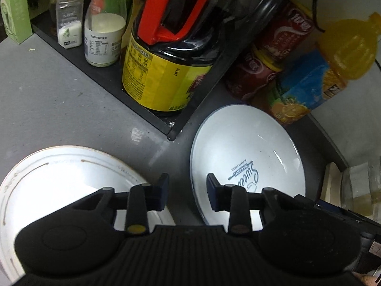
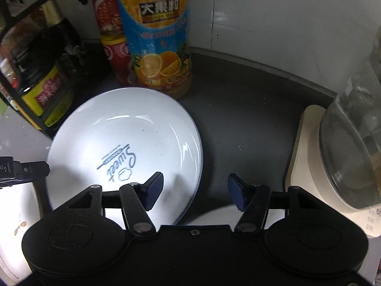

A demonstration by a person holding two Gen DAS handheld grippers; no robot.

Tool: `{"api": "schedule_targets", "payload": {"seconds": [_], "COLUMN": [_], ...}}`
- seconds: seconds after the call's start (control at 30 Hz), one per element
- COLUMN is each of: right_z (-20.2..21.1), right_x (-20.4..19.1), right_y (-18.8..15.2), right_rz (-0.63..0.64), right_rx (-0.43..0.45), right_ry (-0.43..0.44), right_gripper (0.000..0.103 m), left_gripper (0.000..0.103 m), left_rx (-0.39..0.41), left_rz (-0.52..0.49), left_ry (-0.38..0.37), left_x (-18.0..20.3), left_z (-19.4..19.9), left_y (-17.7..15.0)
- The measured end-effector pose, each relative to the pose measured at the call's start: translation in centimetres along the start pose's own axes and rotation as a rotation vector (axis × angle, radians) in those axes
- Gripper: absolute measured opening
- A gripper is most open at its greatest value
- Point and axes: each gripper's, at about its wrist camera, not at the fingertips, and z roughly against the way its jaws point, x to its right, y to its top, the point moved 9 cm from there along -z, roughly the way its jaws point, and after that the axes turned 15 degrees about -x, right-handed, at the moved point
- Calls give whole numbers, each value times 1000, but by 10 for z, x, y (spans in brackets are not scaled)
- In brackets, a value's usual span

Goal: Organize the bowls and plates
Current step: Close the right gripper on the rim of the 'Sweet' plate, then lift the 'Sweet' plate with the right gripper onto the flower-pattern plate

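- Left wrist view: the left gripper (image 1: 187,191) hangs with its blue-padded fingers spread and nothing between them, above the bare grey, matte countertop (image 1: 59,109).
- Right of it on the counter lies the glossy white plate (image 1: 247,157), round and shallow with a thin dark rim; its printed "Sweet" lettering reads upside down from here (the tops of the letters point toward the camera).
- Left lies a second white plate (image 1: 66,178), brightly lit, with a thin brown line ringing its rim.
- Behind stand a black metal rack (image 1: 114,78), a dark soy sauce bottle (image 1: 164,71) and an orange juice bottle (image 1: 316,81).
- Right wrist view: the right gripper (image 2: 195,190) is spread wide and holds nothing, its left finger above the plate's near edge, its right finger over dark counter.
- A clear glass jar (image 2: 352,147) sits on a cream base at right.
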Motion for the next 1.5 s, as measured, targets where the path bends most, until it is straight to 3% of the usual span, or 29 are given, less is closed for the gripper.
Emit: {"api": "schedule_targets", "payload": {"seconds": [0.23,0.5,0.67,0.8,0.97,1.5], "right_z": [-26,-39,-41,-42,-27,27], "right_x": [5,1,-4,-4,2,-8], "right_y": [8,13,17,17,13,-22], "right_rz": [4,-19,-35,-33,-66,-155], "right_rx": [-35,-53,-52,-41,-27,80], "right_ry": [-30,52,109,110,104,130], "right_gripper": [48,46,35,32,21,14], "left_gripper": [25,23,18,13,13,13], "left_rx": [-24,-58,-69,-78,-85,-55], "left_rz": [16,39,45,48,33,-80], "left_ry": [2,-20,-41,-50,-61,-109], "left_x": [3,2,3,8,8,3], "left_z": [-21,-39,-42,-44,-39,14], "left_y": [9,14,16,16,16,17]}}
